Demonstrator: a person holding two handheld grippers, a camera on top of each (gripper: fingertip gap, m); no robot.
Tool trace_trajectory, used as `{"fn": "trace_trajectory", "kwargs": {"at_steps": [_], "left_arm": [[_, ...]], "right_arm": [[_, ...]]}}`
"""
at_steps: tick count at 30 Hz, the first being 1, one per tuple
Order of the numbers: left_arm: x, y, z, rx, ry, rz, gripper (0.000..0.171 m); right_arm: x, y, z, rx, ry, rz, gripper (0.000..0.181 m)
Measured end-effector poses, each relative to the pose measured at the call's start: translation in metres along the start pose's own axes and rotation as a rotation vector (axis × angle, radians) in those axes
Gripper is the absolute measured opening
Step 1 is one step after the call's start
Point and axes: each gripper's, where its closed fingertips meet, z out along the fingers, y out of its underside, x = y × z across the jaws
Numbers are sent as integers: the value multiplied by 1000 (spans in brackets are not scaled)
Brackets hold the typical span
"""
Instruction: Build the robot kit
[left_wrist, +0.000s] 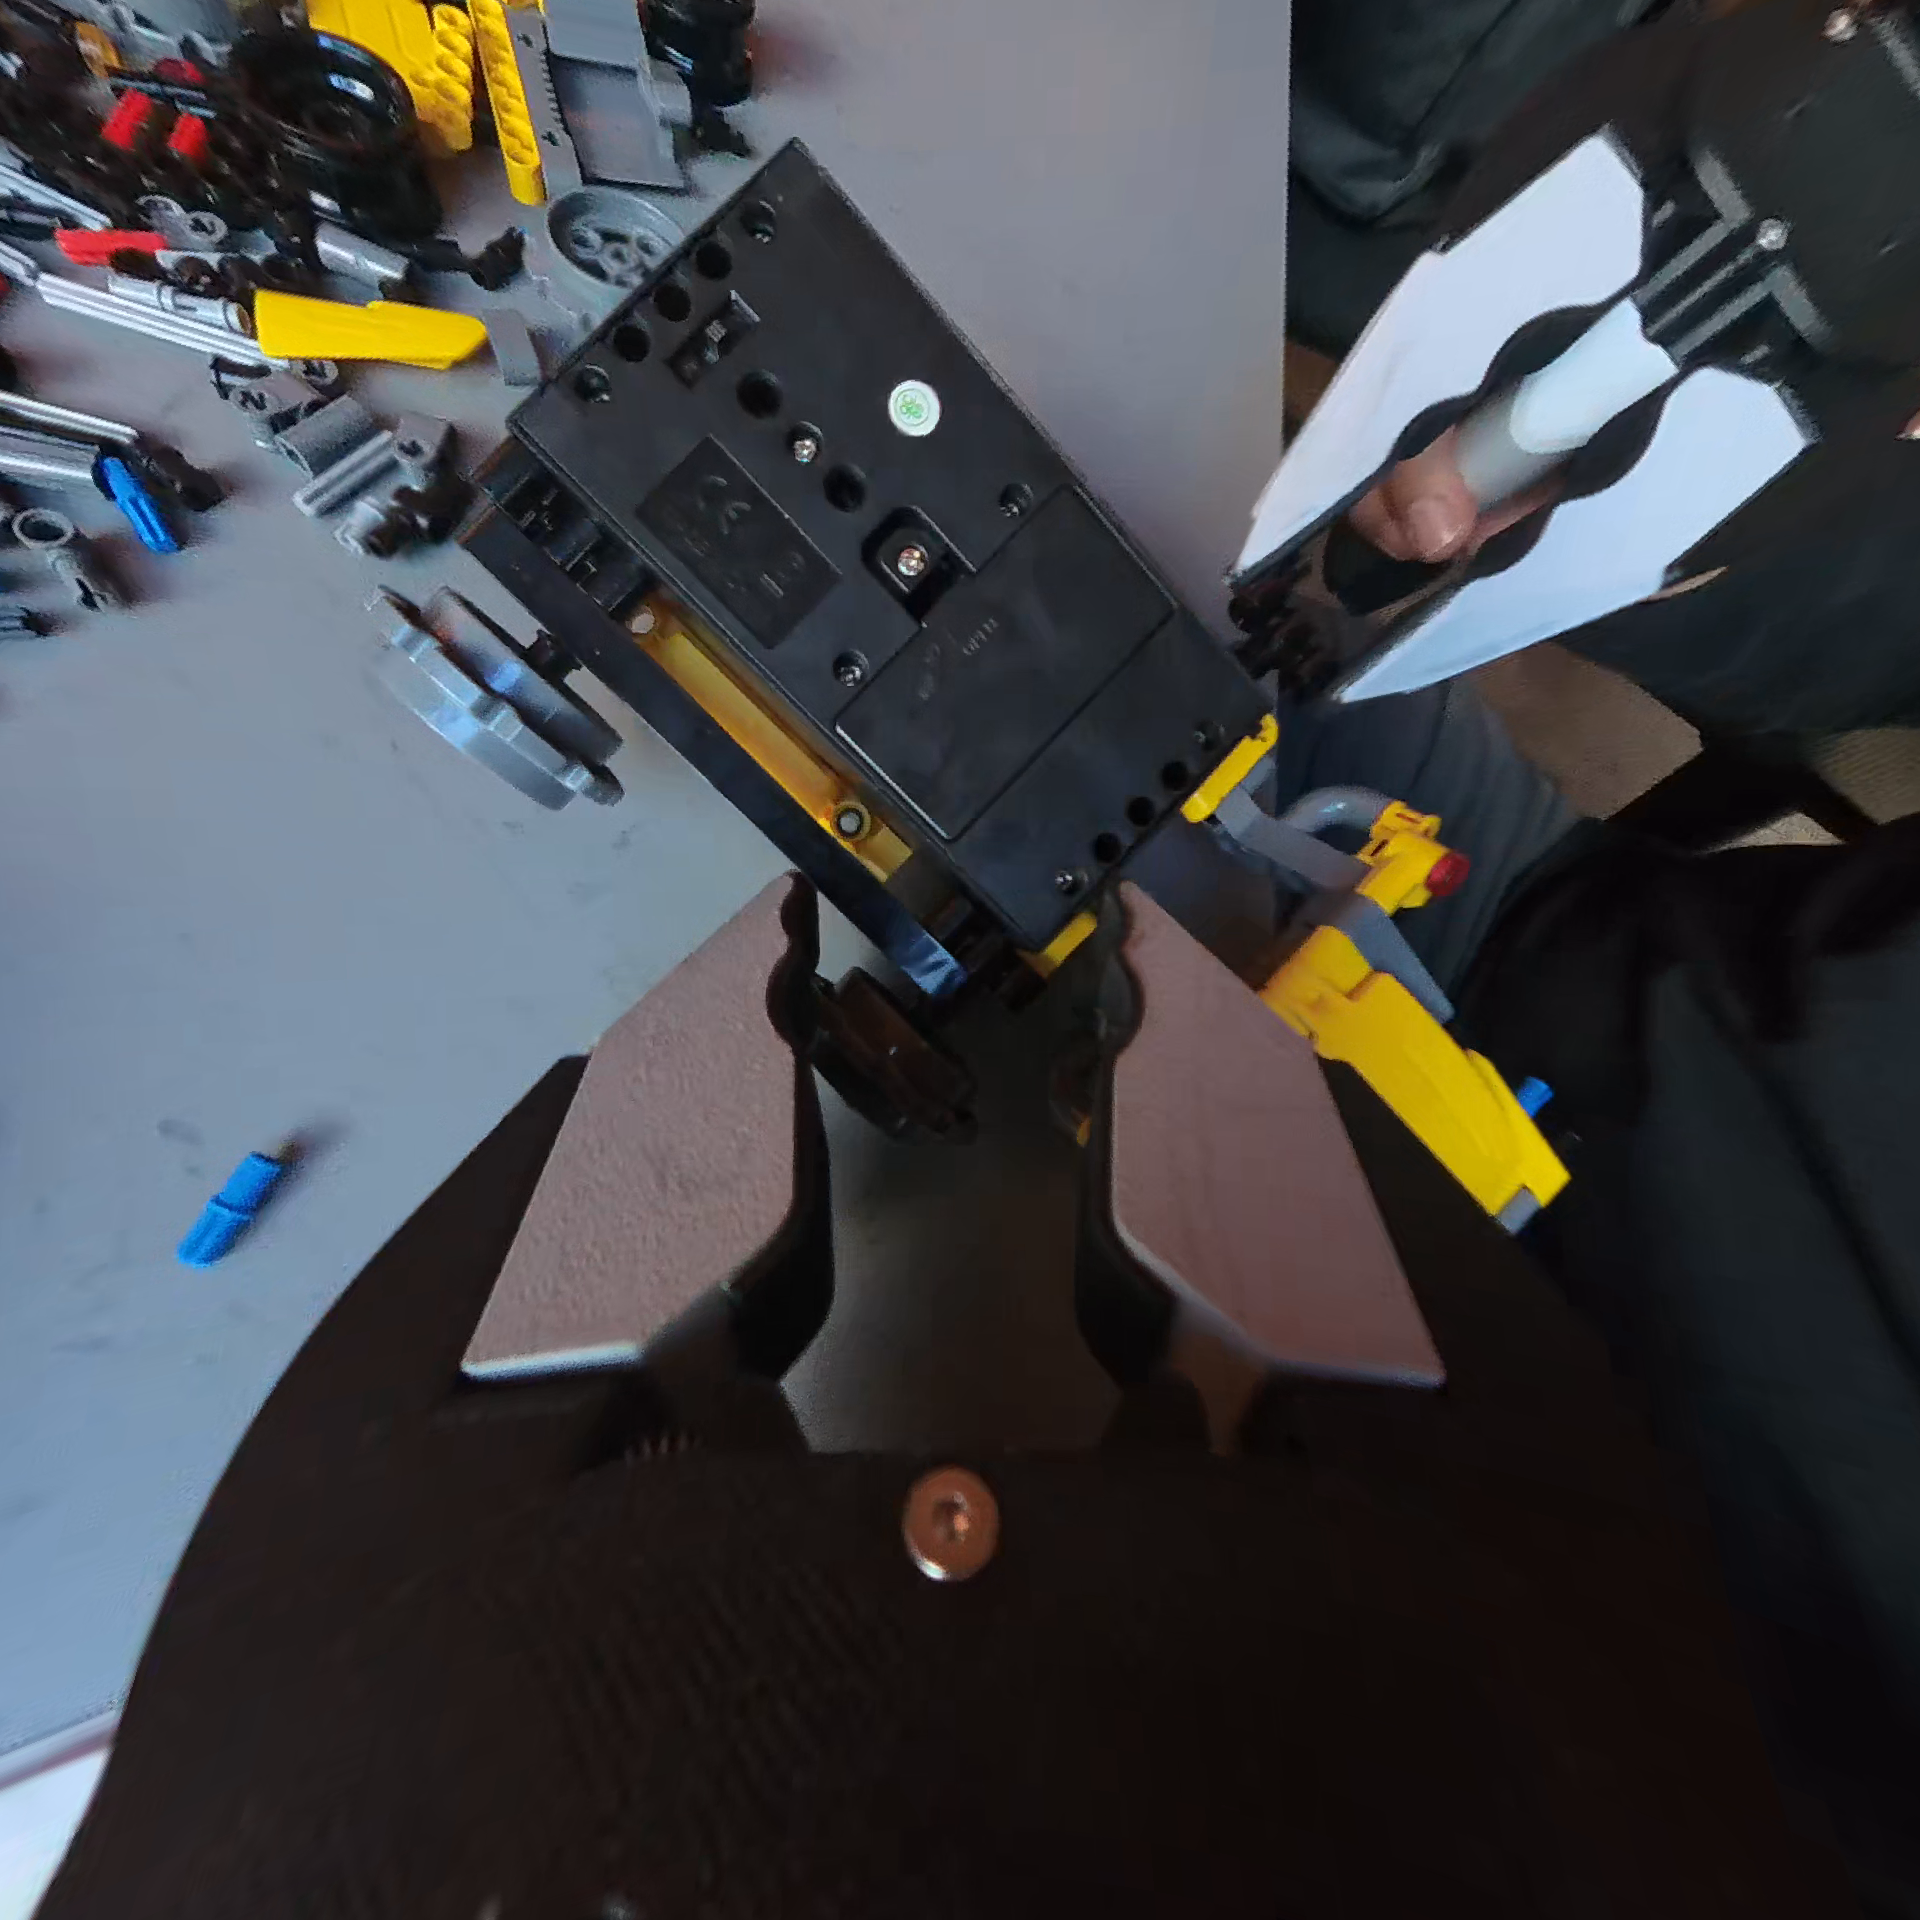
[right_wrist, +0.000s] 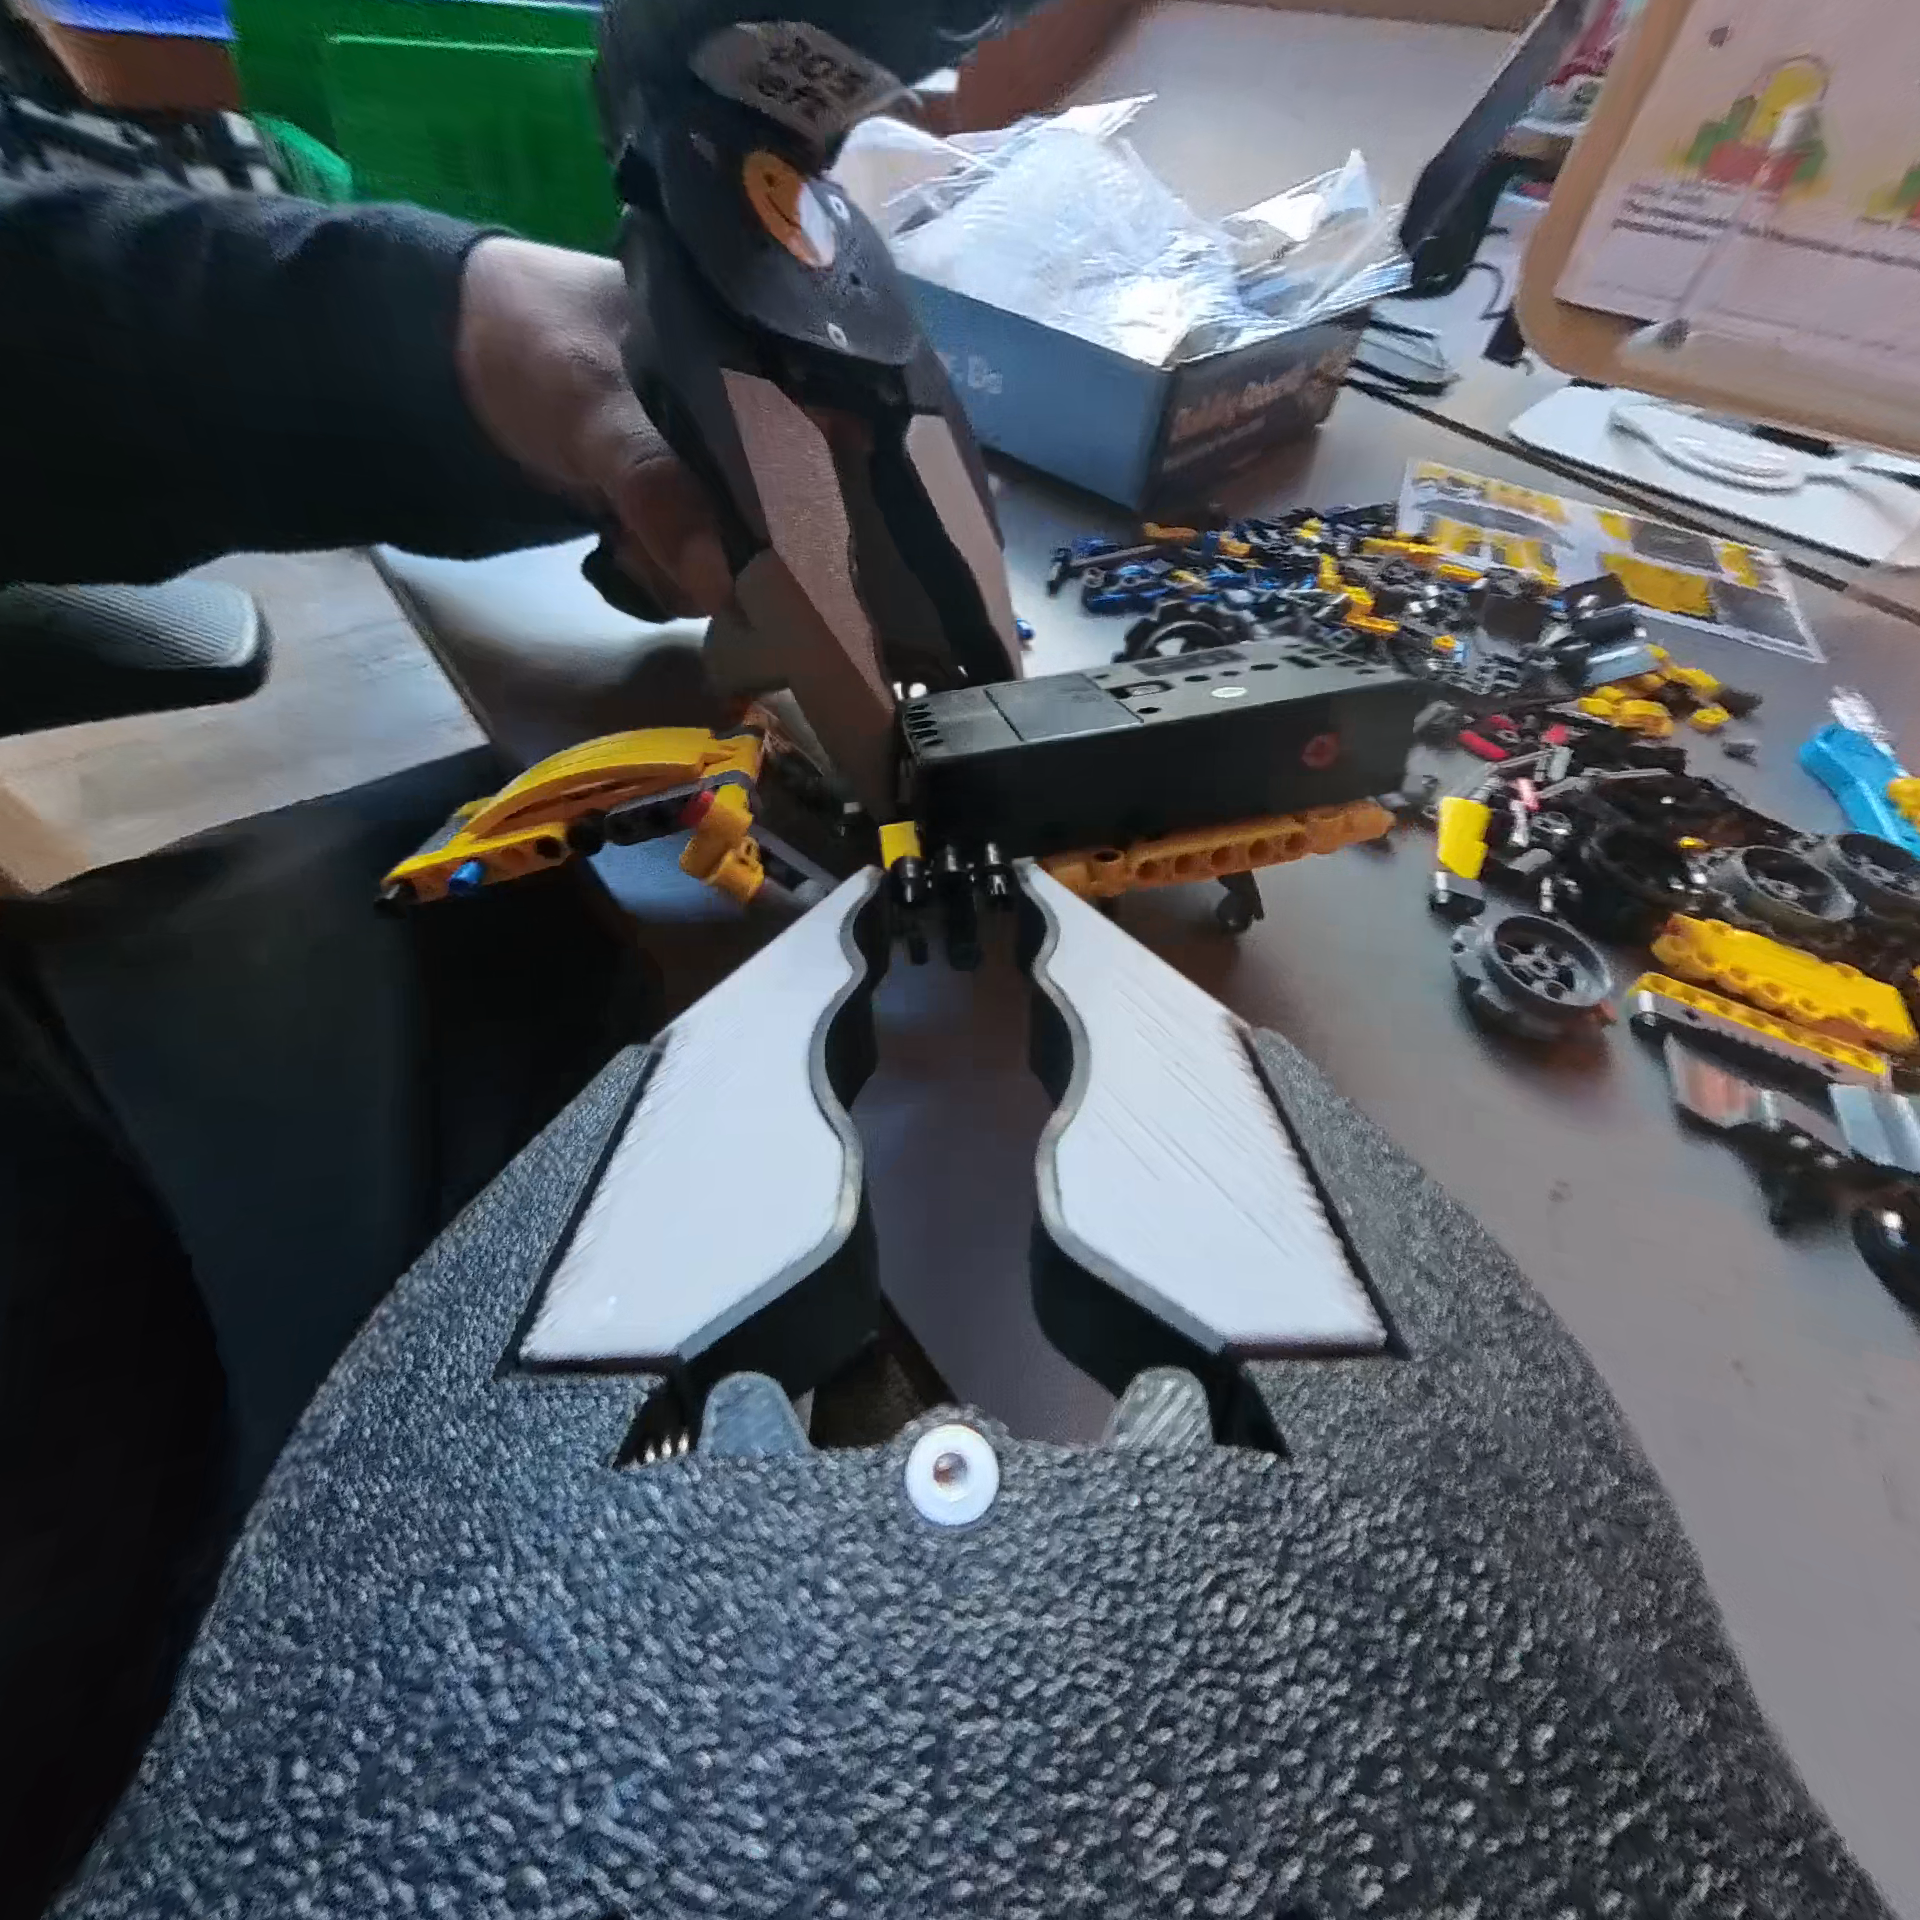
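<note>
A black battery box (left_wrist: 862, 540) with yellow beams along its edges is held tilted above the grey table (left_wrist: 260, 935). It also shows in the right wrist view (right_wrist: 1153, 743). My left gripper (left_wrist: 956, 925), with brown pads, is shut on the box's near end. In the right wrist view it (right_wrist: 894, 717) comes down from above. My right gripper (right_wrist: 951, 883), with white pads, has its tips close on either side of short black pins (right_wrist: 951, 899) that stick out of the model's corner. It shows at the upper right of the left wrist view (left_wrist: 1294, 634). A yellow curved panel (left_wrist: 1413, 1060) hangs off the model.
Loose yellow, black, grey and red building parts (left_wrist: 260, 208) cover the table's far side, with a grey wheel hub (left_wrist: 488, 707) and a blue pin (left_wrist: 229, 1205) nearer. Wheels and beams (right_wrist: 1662, 935) lie to the right. A box holding plastic bags (right_wrist: 1143, 343) and a printed sheet (right_wrist: 1600, 561) lie behind. The blue pin (left_wrist: 229, 1205) is about 10 cm from my left fingertips and 20 cm from my right.
</note>
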Motion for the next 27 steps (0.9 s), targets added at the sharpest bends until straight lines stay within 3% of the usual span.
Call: {"fn": "trace_trajectory", "kwargs": {"at_steps": [8, 27], "left_arm": [[7, 2, 0, 31, 1, 10, 51], [8, 0, 3, 34, -1, -1, 50]], "right_arm": [[-14, -3, 2, -29, -106, 66, 23], [-7, -3, 0, -27, -141, 74, 23]]}}
